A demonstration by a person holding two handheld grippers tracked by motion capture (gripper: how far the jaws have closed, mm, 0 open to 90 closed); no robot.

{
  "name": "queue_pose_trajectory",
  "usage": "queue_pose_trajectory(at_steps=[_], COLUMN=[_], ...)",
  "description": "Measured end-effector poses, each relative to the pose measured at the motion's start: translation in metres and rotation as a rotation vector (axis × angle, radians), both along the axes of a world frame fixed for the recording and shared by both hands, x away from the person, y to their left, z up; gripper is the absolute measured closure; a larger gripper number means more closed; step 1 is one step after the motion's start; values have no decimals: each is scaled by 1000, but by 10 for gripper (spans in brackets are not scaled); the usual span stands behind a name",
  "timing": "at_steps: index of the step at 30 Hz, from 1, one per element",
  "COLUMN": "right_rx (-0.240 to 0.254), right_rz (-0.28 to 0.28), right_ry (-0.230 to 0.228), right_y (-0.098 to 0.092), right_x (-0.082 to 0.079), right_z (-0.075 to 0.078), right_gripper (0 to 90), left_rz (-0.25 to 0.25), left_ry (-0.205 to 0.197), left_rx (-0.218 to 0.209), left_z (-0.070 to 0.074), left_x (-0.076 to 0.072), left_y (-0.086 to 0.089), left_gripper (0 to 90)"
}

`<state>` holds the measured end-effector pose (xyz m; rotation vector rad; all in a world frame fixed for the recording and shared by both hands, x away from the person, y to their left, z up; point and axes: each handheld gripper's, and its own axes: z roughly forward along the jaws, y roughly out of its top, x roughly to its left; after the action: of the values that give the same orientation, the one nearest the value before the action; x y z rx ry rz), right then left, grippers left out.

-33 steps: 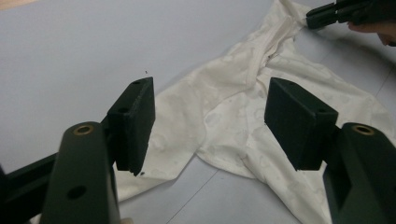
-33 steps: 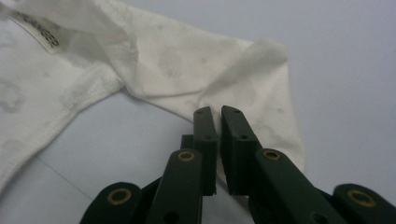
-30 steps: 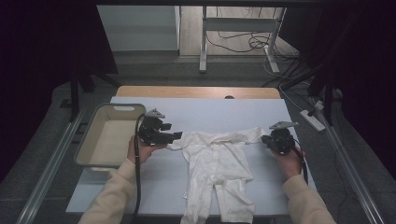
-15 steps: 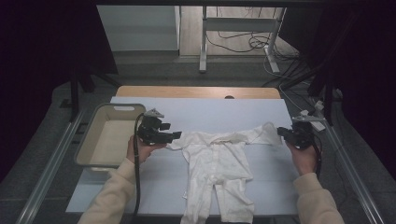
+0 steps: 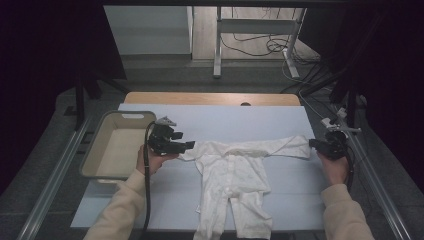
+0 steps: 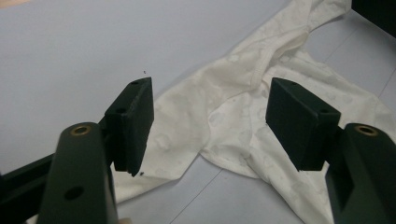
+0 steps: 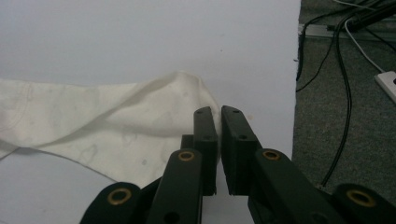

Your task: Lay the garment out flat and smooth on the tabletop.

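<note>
Right tongs (image 5: pixel 315 144) pinch sleeve cuff of baby romper (image 5: pixel 235 172), drawn toward frame right; left tongs (image 6: pixel 210 121) gape, empty, above other sleeve. Spreading half done on tabletop (image 5: pixel 225 120).

Cream onesie (image 5: pixel 234 172) with faint print, pale blue table (image 5: pixel 225 120), beige bin (image 5: pixel 95 150).

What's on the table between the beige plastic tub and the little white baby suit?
The left gripper in the person's hand, jaws open over the white baby suit beside the beige tub, seen in the high view.
</note>
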<state>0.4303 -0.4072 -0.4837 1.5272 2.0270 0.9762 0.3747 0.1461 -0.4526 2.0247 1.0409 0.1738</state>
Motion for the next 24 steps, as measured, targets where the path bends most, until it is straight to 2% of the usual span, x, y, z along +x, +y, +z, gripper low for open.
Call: queue_pose_trajectory(at_steps=[4, 8, 11, 22, 24], right_rx=[-3, -37, -36, -40, -41], right_rz=[-10, -8, -19, -43, -38], right_ry=[27, 51, 66, 79, 83], right_y=[-4, -4, -6, -16, -16], right_x=[2, 3, 3, 2, 2], right_z=[-5, -9, -11, -15, -16], right_gripper=[846, 846, 847, 846, 823], left_rz=[3, 3, 9, 5, 8], left_ry=[-4, -3, -5, -5, -5], left_rx=[0, 5, 1, 4, 1], left_z=[0, 0, 0, 0, 0], left_x=[-1, 0, -1, -1, -1], left_y=[1, 2, 3, 2, 3], left_gripper=[325, 326, 325, 321, 321])
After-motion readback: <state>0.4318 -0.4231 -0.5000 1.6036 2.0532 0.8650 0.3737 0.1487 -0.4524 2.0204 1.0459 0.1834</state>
